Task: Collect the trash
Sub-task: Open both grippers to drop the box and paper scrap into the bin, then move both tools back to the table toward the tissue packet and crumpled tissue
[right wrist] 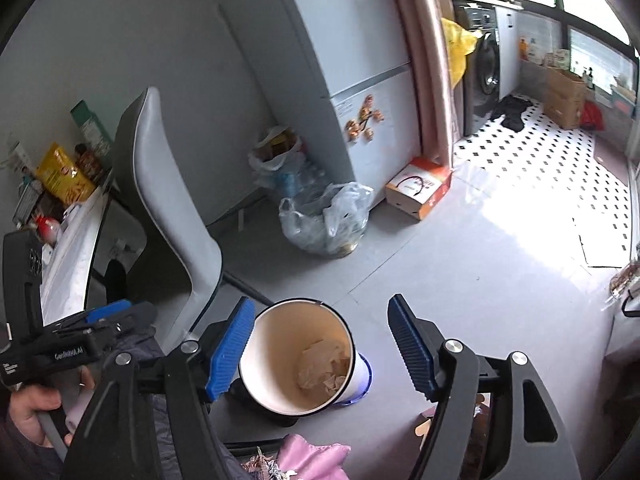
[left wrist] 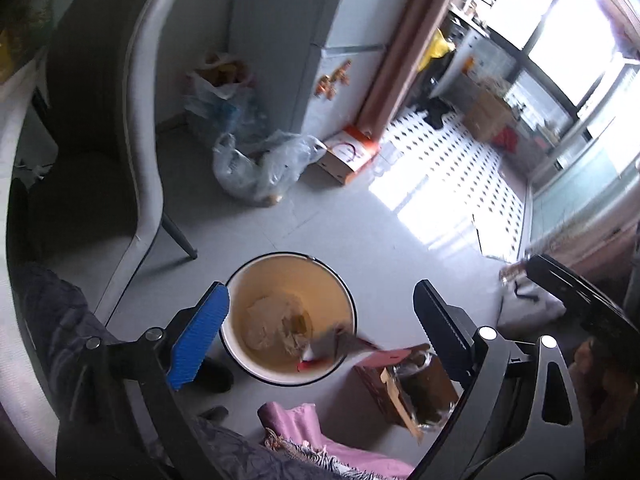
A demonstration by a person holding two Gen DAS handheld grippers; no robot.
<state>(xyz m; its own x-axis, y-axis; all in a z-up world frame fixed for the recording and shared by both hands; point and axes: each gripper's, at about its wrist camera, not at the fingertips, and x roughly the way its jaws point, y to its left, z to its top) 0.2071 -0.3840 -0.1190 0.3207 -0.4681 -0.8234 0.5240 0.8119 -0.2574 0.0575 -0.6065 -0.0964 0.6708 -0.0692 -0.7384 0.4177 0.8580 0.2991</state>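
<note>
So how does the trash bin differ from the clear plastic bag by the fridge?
The trash bin is rigid, round and cream inside, sitting right below both open grippers; the clear plastic bag is soft, crumpled and see-through, farther off beside the fridge. The bin's mouth gapes wide; the bag slumps. Both sit on the floor holding waste.

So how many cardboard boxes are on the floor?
3: an orange-and-white box beside the fridge, a brown box by the far window, and a torn carton near the bin. Others may be hidden.
</note>
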